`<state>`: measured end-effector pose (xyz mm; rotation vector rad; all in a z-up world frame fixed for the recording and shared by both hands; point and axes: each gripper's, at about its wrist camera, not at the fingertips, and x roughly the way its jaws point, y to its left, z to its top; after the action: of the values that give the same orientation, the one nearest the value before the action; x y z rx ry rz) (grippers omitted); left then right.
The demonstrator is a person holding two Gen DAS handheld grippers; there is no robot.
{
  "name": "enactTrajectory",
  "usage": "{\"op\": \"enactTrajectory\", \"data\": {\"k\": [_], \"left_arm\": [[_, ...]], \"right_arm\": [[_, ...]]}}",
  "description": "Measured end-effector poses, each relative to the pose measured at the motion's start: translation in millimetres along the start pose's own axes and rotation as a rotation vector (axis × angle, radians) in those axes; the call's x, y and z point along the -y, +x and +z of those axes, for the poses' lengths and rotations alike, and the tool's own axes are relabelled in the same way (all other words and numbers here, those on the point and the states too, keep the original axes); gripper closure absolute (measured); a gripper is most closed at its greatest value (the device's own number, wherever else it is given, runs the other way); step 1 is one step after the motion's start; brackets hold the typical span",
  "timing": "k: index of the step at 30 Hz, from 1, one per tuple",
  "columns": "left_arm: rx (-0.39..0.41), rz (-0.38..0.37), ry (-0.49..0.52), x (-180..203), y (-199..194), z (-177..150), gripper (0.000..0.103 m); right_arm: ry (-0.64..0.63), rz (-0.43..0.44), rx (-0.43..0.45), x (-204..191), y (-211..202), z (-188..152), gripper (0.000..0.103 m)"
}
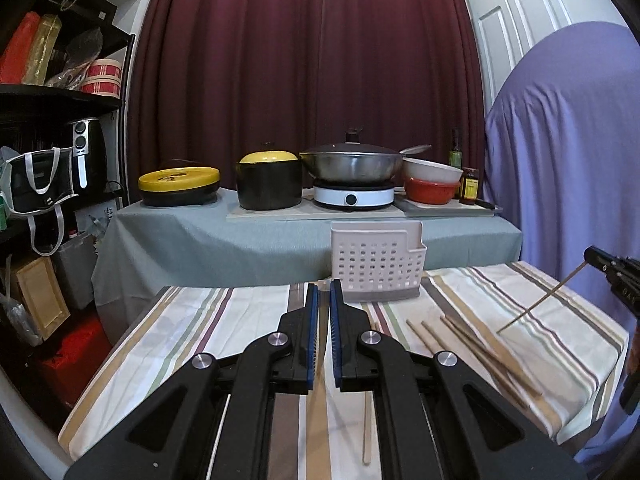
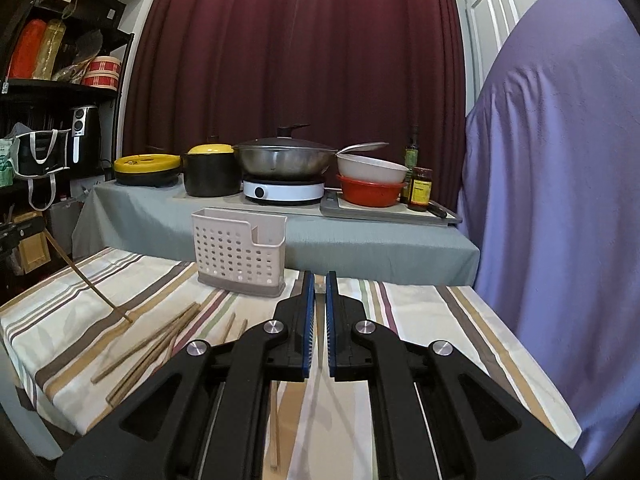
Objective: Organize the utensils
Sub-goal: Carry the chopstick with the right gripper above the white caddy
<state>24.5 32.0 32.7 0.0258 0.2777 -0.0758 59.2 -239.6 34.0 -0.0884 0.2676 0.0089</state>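
Observation:
A beige perforated utensil holder (image 1: 377, 266) (image 2: 239, 256) stands at the far edge of the striped tablecloth. Several wooden chopsticks (image 1: 472, 344) (image 2: 160, 344) lie loose on the cloth. In each wrist view the other gripper shows at the frame edge, holding one chopstick (image 1: 542, 302) (image 2: 86, 280) slanted with its tip on the cloth. My left gripper (image 1: 324, 288) has its jaws nearly together over the cloth, nothing visible between the tips. My right gripper (image 2: 320, 278) looks the same. One chopstick (image 1: 366, 428) (image 2: 273, 424) passes under each gripper's body.
Behind stands a grey-covered table (image 1: 280, 236) with a yellow-lidded pot (image 1: 269, 178), a wok (image 1: 352, 164) on an induction cooker, stacked bowls (image 1: 432, 182) and bottles. A black shelf (image 1: 48, 92) is at left. A purple sheet (image 1: 568, 160) hangs at right.

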Motion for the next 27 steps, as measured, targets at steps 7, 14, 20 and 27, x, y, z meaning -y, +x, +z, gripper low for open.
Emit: {"op": "enactTrajectory", "data": {"k": [7,14,20,27], "left_arm": [[-0.01,-0.003,-0.005,-2.6,20.7,15.7,0.096],[-0.016,-0.018,-0.017,-5.5,31.5,34.3,0.096],[-0.016,-0.051,-0.04,-12.2,41.3,62.2,0.096],[0.056,-0.099,-0.036,-8.6,57.8,111.8,0.096]], "right_arm": [[0.005,0.006,0.001,4.8,23.3,20.4,0.097],[0.011,0.021,0.01,8.4,40.9,37.5,0.097],[0.04,0.075,0.029,11.9,59.1,62.3,0.097],[0.057,0.16,0.114,7.1,86.0,113.4,0.097]]}}
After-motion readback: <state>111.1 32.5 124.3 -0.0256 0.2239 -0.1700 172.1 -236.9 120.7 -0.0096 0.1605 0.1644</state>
